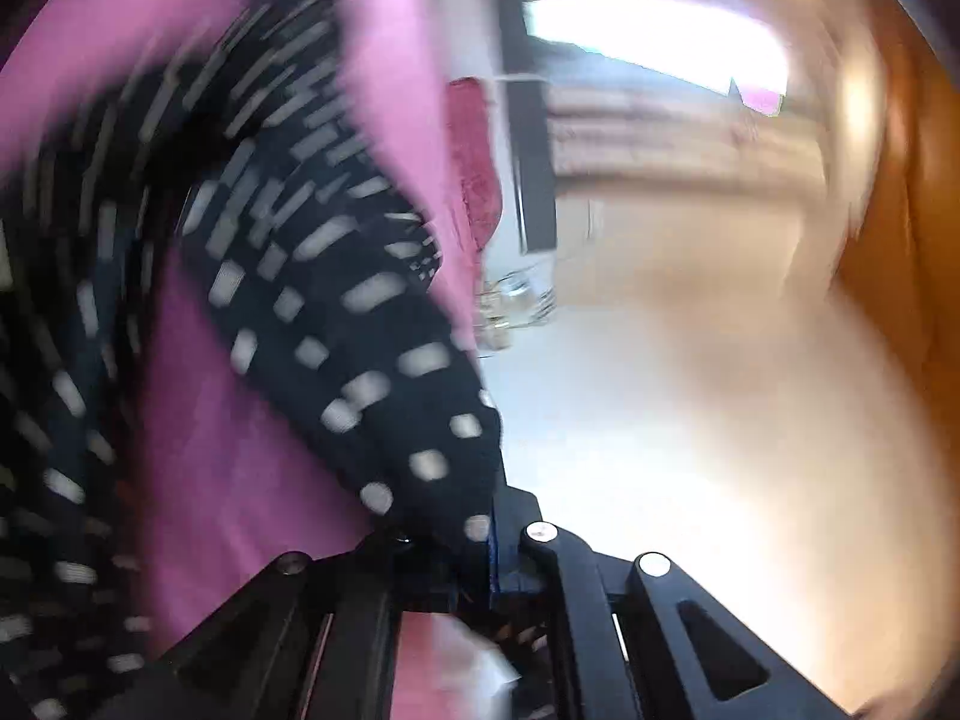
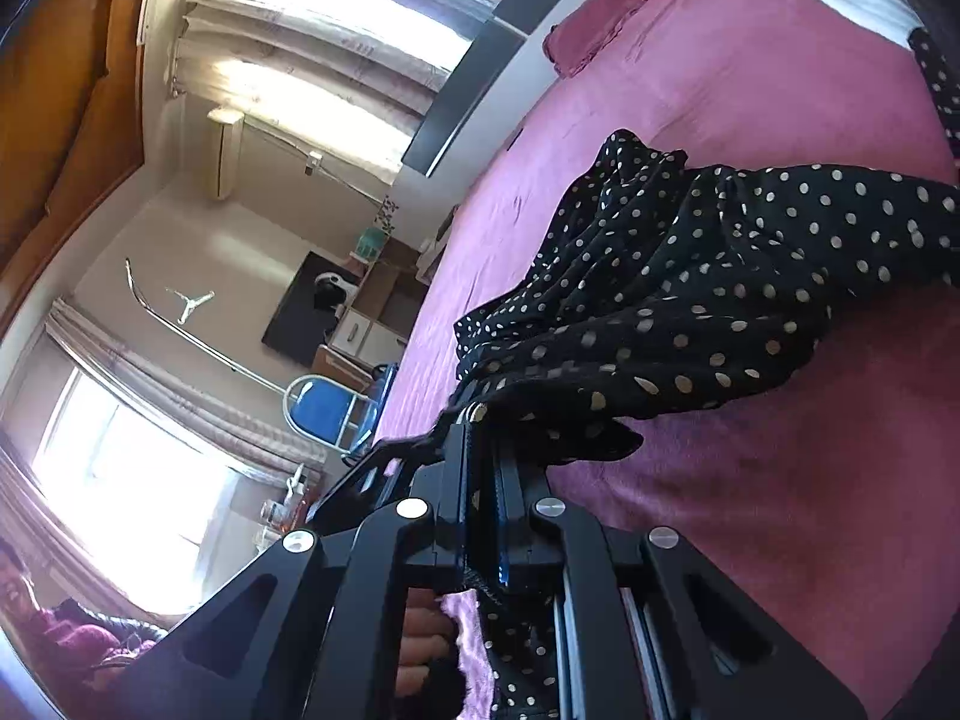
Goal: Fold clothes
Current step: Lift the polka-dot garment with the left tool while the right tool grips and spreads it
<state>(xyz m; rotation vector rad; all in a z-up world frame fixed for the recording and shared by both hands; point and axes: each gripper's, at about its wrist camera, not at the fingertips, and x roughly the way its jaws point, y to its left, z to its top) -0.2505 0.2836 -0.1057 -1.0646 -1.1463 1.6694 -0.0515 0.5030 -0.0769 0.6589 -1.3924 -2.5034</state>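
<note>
Black two-finger right gripper (image 2: 480, 420): clamped on black white-dotted thin fabric garment (image 2: 690, 276), over magenta bedspread (image 2: 750, 90). L gripper (image 1: 480, 516): same. Risk: slippery cloth pulls free w/ tugging.

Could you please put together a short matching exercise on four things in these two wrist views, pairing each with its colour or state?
Things:
1. polka-dot garment
2. bedspread
3. right gripper
4. folding chair

Colours or states:
A. blue seat, standing beyond the bed
B. shut on fabric
C. pink, spread flat
D. black with pale dots, bunched

Pairs: 1-D, 2-C, 3-B, 4-A
</note>
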